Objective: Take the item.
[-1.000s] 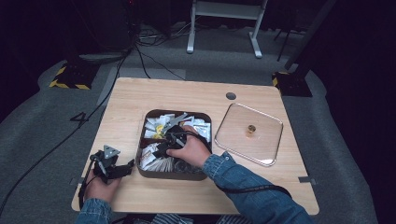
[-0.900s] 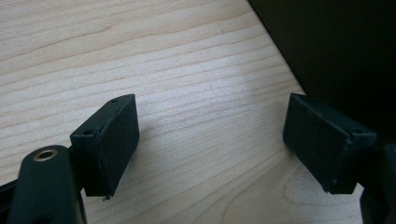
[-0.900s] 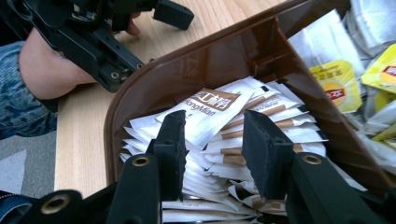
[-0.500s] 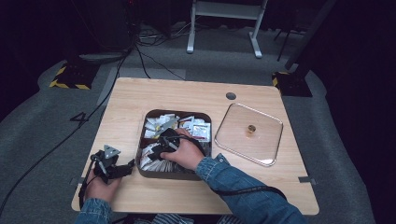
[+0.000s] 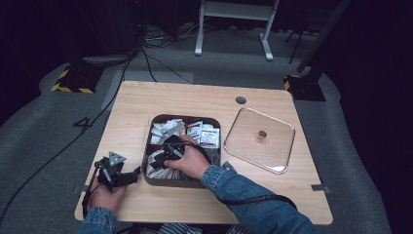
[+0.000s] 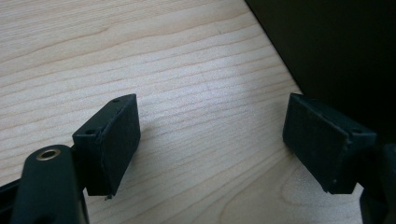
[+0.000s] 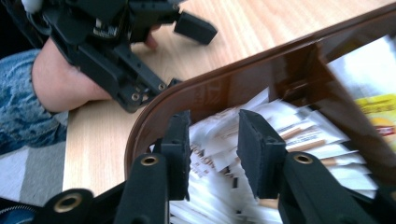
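A brown tray [image 5: 185, 117] of sachets sits mid-table. My right gripper [image 5: 163, 158] reaches into its front-left compartment, jaws low over a heap of white sachets [image 7: 299, 126]. In the right gripper view the right gripper [image 7: 212, 135] has just been closing its jaws; sachets lie in the narrow gap between them, and I cannot see the pads pressing on any. My left gripper [image 5: 132, 174] rests on the table just left of the tray, held by the left hand. The left gripper [image 6: 212, 140] stands open over bare wood, beside the dark tray wall [image 6: 336, 46].
A clear square lid [image 5: 246, 146] with a small knob [image 5: 261, 134] lies right of the tray. Coloured sachets [image 5: 207, 134] fill the tray's far-right compartment. A cable hole [image 5: 240, 100] marks the table's far side. The table's front edge [image 5: 195, 217] runs close to both hands.
The right hand has slid leftward inside the tray, uncovering the far-right packets. The left hand and its gripper have stayed put.
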`<state>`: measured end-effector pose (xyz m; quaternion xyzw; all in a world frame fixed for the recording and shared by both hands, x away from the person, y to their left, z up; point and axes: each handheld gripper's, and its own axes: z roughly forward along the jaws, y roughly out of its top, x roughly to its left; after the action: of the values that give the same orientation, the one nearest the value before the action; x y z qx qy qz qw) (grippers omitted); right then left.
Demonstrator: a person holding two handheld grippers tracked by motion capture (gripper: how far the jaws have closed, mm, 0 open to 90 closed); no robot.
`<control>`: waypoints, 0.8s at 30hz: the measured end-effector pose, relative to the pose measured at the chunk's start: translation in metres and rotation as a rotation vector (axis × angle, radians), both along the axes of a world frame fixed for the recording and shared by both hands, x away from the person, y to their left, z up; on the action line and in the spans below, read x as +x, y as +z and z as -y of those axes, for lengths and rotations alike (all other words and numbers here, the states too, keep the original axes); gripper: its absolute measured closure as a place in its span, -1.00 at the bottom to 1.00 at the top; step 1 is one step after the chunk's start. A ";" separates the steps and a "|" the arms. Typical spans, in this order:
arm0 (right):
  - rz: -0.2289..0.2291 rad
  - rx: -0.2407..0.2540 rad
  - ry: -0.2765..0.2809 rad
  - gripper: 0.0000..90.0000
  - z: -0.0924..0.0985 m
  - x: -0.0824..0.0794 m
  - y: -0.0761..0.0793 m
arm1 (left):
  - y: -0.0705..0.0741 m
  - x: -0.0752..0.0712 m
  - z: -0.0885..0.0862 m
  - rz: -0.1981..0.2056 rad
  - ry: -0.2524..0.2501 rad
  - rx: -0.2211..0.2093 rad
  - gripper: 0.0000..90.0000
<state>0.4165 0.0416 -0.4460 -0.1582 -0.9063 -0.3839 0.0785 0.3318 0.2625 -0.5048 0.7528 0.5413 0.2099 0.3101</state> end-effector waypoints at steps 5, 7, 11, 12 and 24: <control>-0.002 -0.020 0.001 0.47 -0.007 -0.001 -0.008 | 0.000 0.000 0.000 0.003 0.001 0.000 -0.57; -0.007 -0.016 -0.005 0.49 -0.008 -0.001 -0.008 | 0.000 0.000 0.000 0.003 0.001 0.000 -0.57; -0.003 -0.004 -0.014 0.73 -0.008 0.002 -0.007 | 0.000 0.000 0.000 0.004 0.002 -0.001 -0.57; 0.016 -0.017 0.000 0.86 -0.008 0.003 -0.006 | 0.000 0.000 0.000 0.004 0.001 -0.001 -0.57; -0.041 0.011 -0.064 0.49 -0.006 0.006 -0.008 | 0.000 0.000 0.000 0.002 0.000 -0.001 -0.57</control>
<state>0.4229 0.0478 -0.4536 -0.1945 -0.8969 -0.3880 0.0854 0.3318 0.2620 -0.5050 0.7524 0.5411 0.2106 0.3112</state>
